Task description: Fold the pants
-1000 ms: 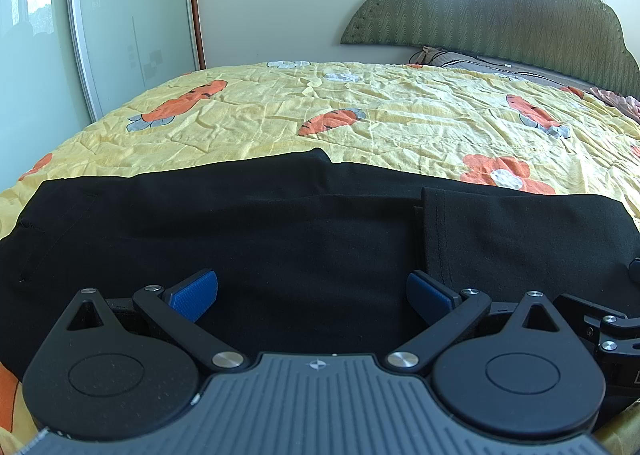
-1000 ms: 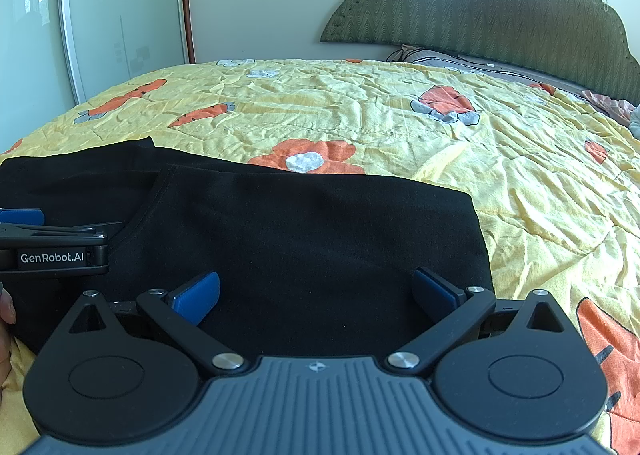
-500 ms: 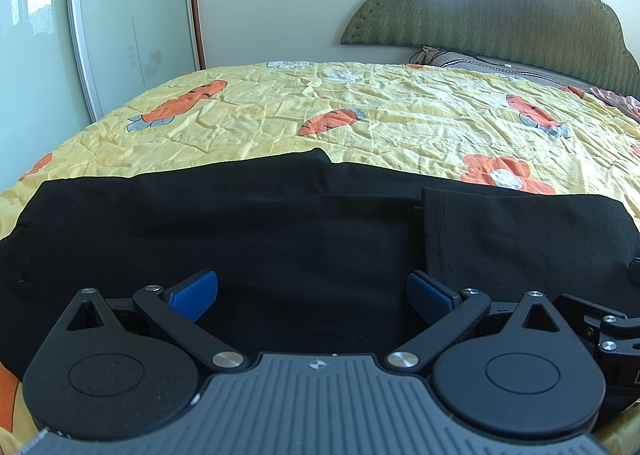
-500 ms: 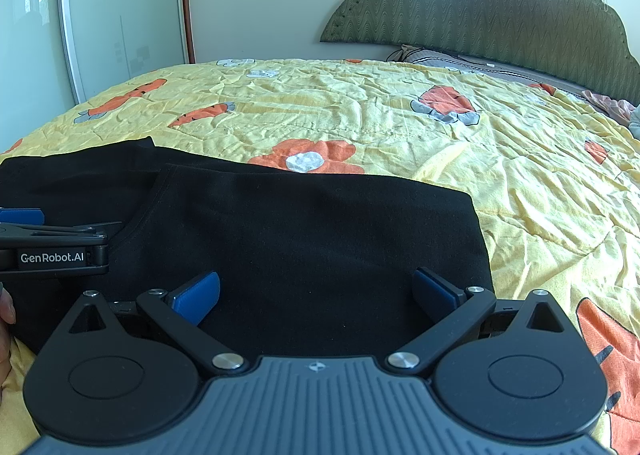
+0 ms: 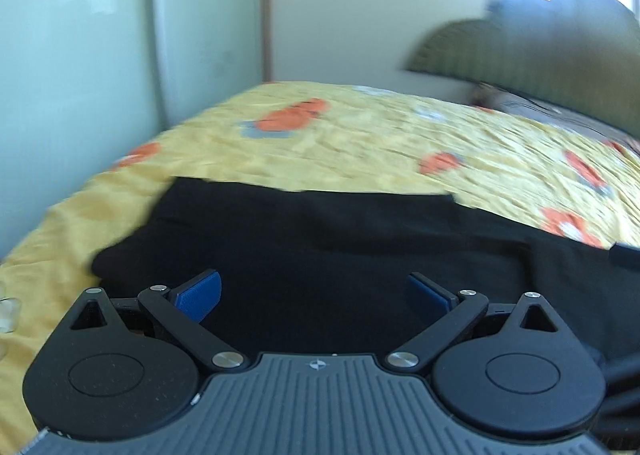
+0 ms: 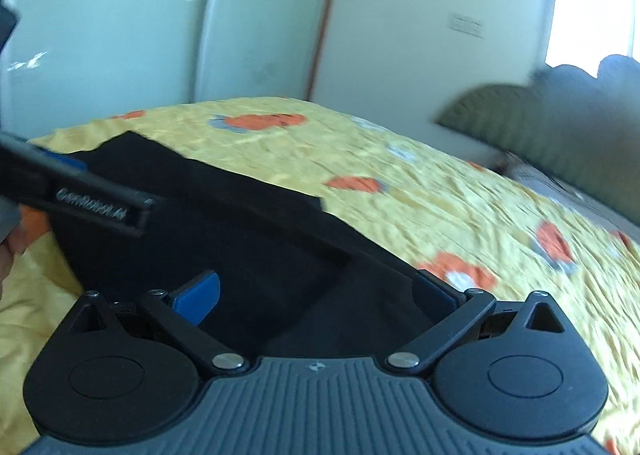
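Note:
Black pants (image 5: 320, 239) lie flat across the near edge of the yellow bedspread (image 5: 380, 143), folded into a long band; they also show in the right wrist view (image 6: 248, 247). My left gripper (image 5: 316, 295) is open, its blue pads wide apart over the left part of the pants, holding nothing. My right gripper (image 6: 316, 291) is open over the middle of the pants, empty. The left gripper's side bar (image 6: 80, 203) shows at the left of the right wrist view. Both views are motion-blurred.
The bed's left edge (image 5: 60, 223) drops off near the pale wardrobe doors (image 5: 100, 35). A green padded headboard (image 5: 540, 59) and pillows stand at the far right. A person's hand (image 6: 12, 243) is at the left edge.
Both grippers have swung to the left along the pants, now facing the wardrobe and the pants' left end. Both stay open and empty. The pants have not moved.

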A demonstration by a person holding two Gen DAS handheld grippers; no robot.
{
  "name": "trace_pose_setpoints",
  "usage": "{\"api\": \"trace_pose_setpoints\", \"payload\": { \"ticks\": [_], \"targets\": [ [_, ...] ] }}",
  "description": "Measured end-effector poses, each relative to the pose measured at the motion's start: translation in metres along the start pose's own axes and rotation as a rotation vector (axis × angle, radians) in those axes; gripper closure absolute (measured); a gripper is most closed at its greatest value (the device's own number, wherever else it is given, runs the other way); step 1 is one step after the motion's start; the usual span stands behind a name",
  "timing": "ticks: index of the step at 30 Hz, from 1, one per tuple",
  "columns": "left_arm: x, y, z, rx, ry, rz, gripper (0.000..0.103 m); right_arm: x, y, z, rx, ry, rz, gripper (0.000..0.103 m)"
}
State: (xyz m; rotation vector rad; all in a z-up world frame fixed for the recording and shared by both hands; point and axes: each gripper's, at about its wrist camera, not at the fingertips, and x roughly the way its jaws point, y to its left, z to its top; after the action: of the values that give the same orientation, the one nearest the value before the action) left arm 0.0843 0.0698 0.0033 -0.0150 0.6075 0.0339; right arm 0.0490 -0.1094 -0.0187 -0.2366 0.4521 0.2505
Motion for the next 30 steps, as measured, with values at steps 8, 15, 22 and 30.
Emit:
{"api": "trace_pose_setpoints", "payload": {
  "ticks": [8,15,22,30],
  "targets": [
    [0.015,0.129,0.010,-0.421,0.162,0.003,0.008,0.022,0.125,0.029,-0.397,-0.064,0.047,0.000],
    [0.029,0.166,0.000,-0.596,0.244,-0.160,0.012,0.025,0.167,0.030,-0.563,-0.097,0.088,0.001],
    [0.039,0.171,-0.001,-0.691,0.281,-0.280,0.010,0.034,0.187,0.021,-0.662,-0.082,0.066,0.026],
    [0.066,0.176,-0.004,-0.870,0.307,-0.504,0.009,0.031,0.162,0.044,-0.461,-0.162,0.093,0.050]
  ]
}}
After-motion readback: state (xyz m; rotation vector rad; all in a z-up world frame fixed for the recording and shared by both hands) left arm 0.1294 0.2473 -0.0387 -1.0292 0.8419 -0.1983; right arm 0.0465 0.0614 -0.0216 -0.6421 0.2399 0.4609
